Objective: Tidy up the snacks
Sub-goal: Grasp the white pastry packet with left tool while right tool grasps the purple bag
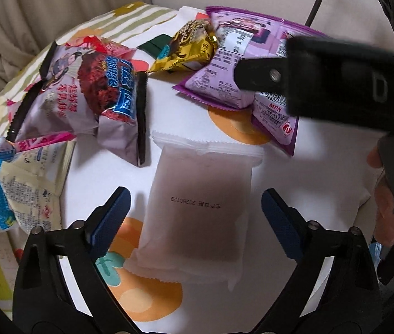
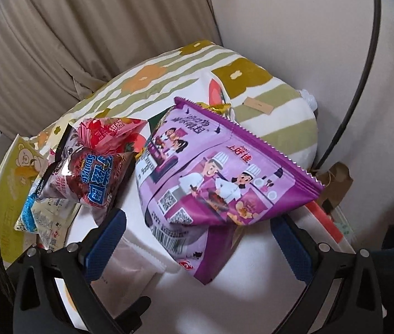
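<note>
We see soft, even indoor light, with no strong glare except a small shine on the gold wrapper (image 1: 188, 47). Shadows are weak. The fisheye bends the edges, and dark corners frame both views. The near black gripper (image 1: 336, 83) looks blurred.
</note>
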{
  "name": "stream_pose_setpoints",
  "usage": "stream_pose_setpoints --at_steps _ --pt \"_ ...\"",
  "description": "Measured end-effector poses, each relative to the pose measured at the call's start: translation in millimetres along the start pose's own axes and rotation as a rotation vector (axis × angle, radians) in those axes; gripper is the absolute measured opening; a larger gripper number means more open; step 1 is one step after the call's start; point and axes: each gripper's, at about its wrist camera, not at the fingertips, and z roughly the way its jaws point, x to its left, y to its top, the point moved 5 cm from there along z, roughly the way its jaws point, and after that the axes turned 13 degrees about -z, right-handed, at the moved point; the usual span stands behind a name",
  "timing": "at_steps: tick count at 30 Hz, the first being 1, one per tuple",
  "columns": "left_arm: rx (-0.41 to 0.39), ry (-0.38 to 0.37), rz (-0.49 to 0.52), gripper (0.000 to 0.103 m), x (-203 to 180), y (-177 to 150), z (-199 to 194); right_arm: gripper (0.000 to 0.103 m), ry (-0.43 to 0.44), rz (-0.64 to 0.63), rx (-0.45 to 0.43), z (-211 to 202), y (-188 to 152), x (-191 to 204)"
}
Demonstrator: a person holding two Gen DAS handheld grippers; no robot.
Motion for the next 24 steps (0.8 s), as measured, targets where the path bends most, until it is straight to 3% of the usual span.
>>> stream_pose_setpoints --at_steps 3,5,8,10,13,17,24 --pt "0.008 -0.003 0.001 0.083 -0.8 -0.5 3.2 0.103 0.010 0.006 -0.012 3.9 3.1 -0.4" --pt "0.026 -0.001 0.001 0.071 0.5 -4.4 5.2 0.103 0.012 0.006 -0.017 6.7 5.1 0.2" --pt "0.034 -0.013 -0.002 0.064 -1.6 -7.8 9.9 0.103 0.007 -0.003 -0.018 11.2 8.2 2.7" --pt "0.035 -0.013 0.004 0.063 -2.6 -8.5 9.6 0.103 0.008 -0.002 -0.019 13.7 9.7 3.7" --pt "0.037 -0.020 0.005 0.062 0.3 -9.3 7.7 0.087 0.007 -0.003 -0.022 17.2 11.1 4.3" --pt "0.042 -0.023 0.002 0.062 3.9 -13.4 4.5 0.076 0.020 -0.011 -0.030 17.1 12.5 4.9" --pt "0.060 -0.027 -0.018 0.061 14.5 -14.8 1.7 0.068 0.022 -0.012 -0.040 9.0 10.0 3.0"
